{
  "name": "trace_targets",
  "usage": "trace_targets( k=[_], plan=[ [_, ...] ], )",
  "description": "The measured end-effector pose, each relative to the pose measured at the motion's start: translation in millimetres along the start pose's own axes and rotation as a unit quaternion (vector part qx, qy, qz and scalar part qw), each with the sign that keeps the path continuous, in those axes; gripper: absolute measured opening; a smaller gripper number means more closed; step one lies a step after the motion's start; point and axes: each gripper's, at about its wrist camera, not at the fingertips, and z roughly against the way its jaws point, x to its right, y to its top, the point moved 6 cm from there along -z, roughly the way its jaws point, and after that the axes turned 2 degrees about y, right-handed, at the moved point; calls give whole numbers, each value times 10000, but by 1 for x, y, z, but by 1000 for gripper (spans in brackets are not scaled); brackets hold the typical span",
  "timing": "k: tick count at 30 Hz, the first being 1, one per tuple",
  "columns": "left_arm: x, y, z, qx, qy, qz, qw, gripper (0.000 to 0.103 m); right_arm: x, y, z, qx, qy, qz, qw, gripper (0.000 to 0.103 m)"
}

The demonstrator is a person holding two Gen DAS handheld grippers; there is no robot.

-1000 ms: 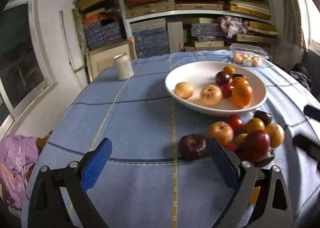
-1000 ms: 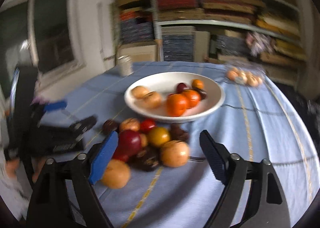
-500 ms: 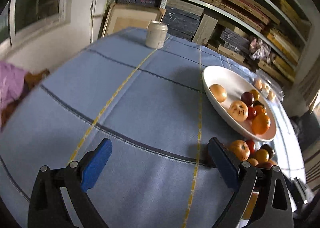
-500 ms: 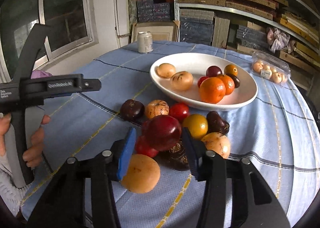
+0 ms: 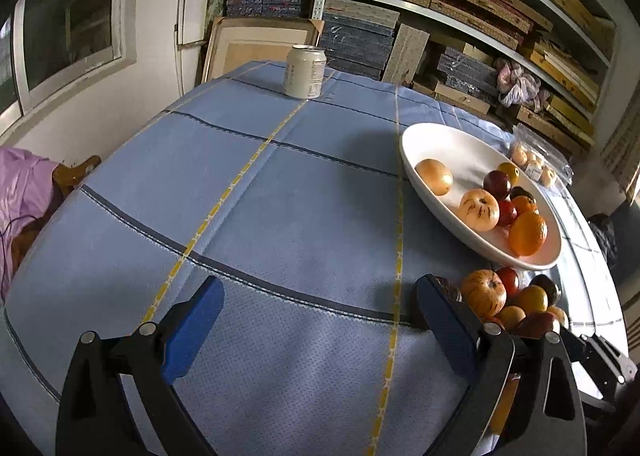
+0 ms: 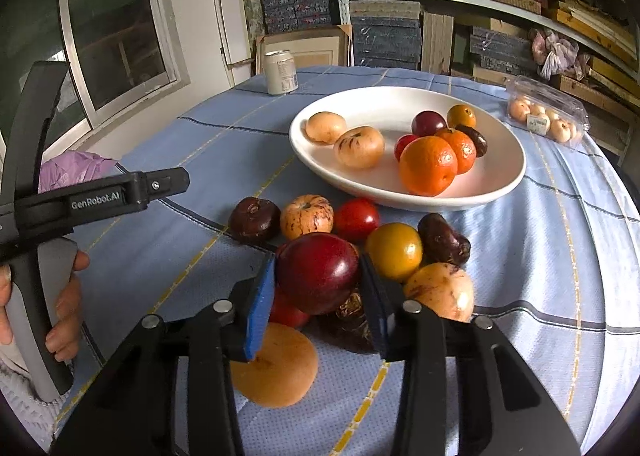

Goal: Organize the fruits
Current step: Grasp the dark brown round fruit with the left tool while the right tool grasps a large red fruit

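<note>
One bowl (image 6: pixel 504 180), one can (image 6: pixel 281 72), roughly eighteen fruits.

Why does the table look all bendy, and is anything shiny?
Left wrist view: the fisheye lens curves the table and shelves, all sharp. Right wrist view: same curving; light glints on the red apple as the right gripper closes round it.

A dark wrinkled fruit (image 6: pixel 352 322), perhaps a passion fruit, lies mostly hidden behind the right claw (image 6: pixel 318 288) and its red apple (image 6: pixel 318 272).
</note>
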Motion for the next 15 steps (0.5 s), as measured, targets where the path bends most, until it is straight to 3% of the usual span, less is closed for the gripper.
trace_targets(
  k=[4, 10, 15],
  plan=[
    [12, -4, -3, 22, 76, -340, 9994, 98, 15, 5, 19, 265, -20, -254, 9993, 40],
    [49, -18, -9, 111, 397, -1461, 9884, 98, 60, 9, 47, 592, -1, -1159, 9915, 40],
    [66, -20, -20, 160, 399, -1853, 9817, 98, 64, 11, 56, 692, 65, -1203, 9903, 40]
  ],
)
